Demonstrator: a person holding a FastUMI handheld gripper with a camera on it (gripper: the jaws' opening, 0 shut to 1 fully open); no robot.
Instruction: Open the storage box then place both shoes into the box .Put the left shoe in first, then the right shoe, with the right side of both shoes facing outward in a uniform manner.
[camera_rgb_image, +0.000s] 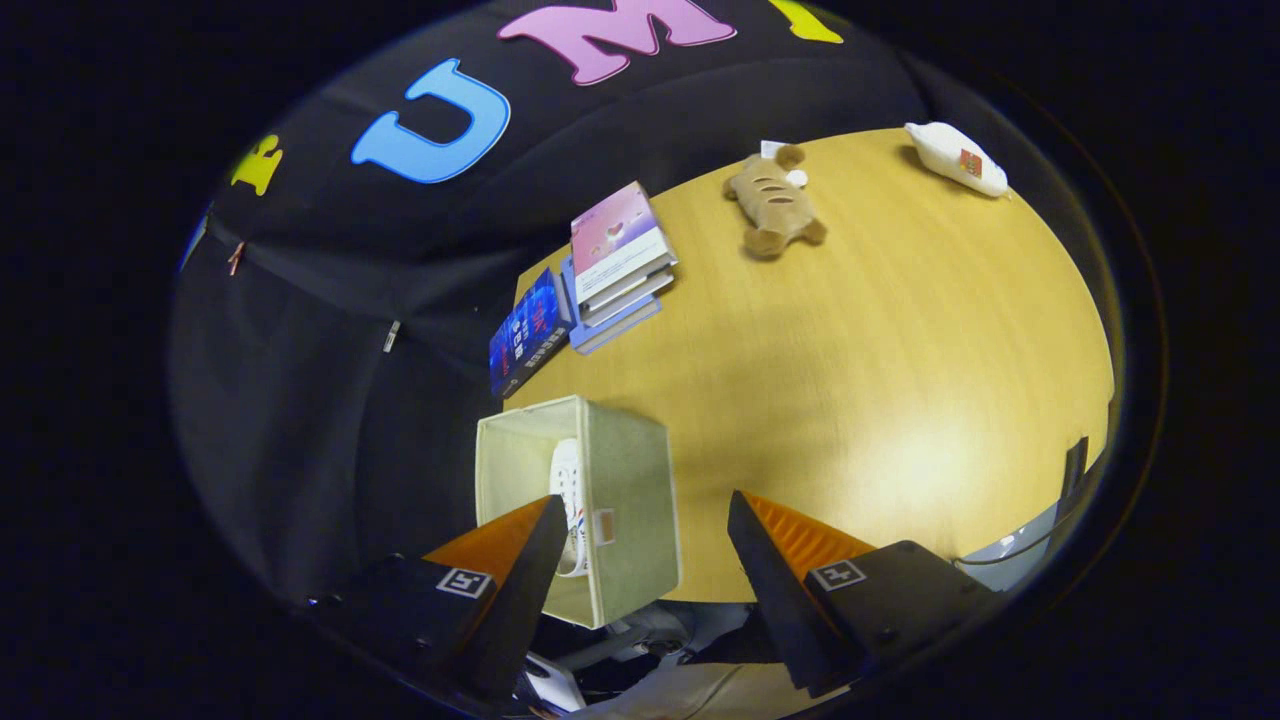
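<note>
One white shoe (567, 500) is already sitting inside the pale green fabric storage box (625, 500), near the bench (850, 380) edge, just ahead of the tool's left finger. Tool (645, 540) is hanging wide open, gripping nothing. Second shoe is not turning up on the bench. Box is looking soft-walled and light, likely shifting if nudged. Shoe is probably light with a stiff sole; the heel collar is seeming the best hold. Stacked books (600, 270), plush toy (775, 205) and white bottle (958, 158) are lying well beyond.
</note>
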